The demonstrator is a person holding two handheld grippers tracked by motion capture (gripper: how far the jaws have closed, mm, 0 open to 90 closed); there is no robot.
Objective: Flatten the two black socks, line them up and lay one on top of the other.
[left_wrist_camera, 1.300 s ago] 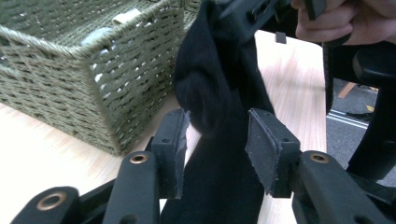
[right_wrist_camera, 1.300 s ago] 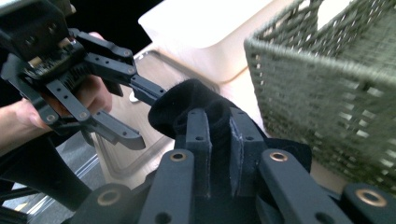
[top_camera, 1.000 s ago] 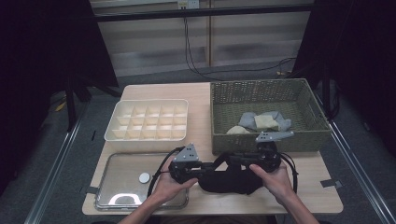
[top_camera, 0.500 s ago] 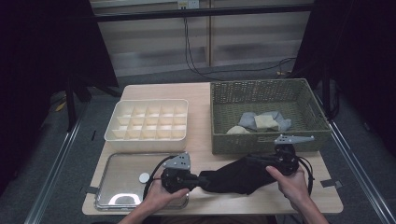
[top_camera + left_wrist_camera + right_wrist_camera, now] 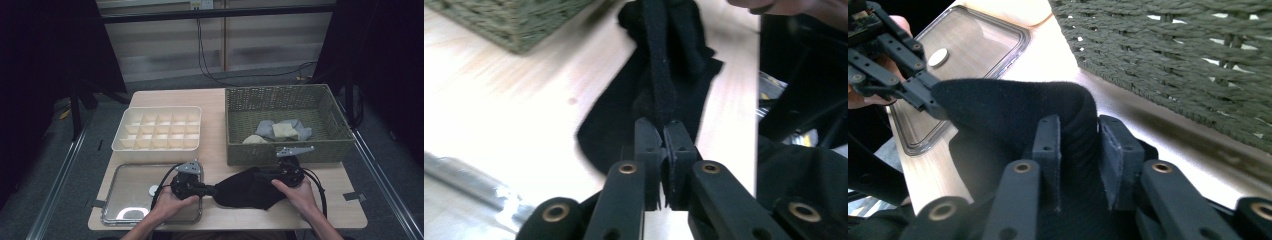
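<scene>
- Claw, left [image 5: 214, 190]: I read it as clenched on one end of the black cloth [image 5: 248, 188]; in the left gripper view its jaws [image 5: 666, 150] pinch a narrow fold of that fabric.
- Claw, right [image 5: 267, 176]: I see the cloth's other end lying between its jaws in the right gripper view [image 5: 1082, 150]; the jaws have just been opening, with a gap showing beside the right pad, so I log it as released.
- Black cloth: stretched between both claws, resting on the bench [image 5: 220, 160] near its front edge, just in front of the woven basket [image 5: 285, 150].
- Metal tray [image 5: 130, 200]: just left of the left claw, carrying a small round disc [image 5: 154, 189].
- White compartment box [image 5: 159, 131]: behind the tray, left of the basket.
- Basket contents: folded grey and pale cloths [image 5: 282, 130].
</scene>
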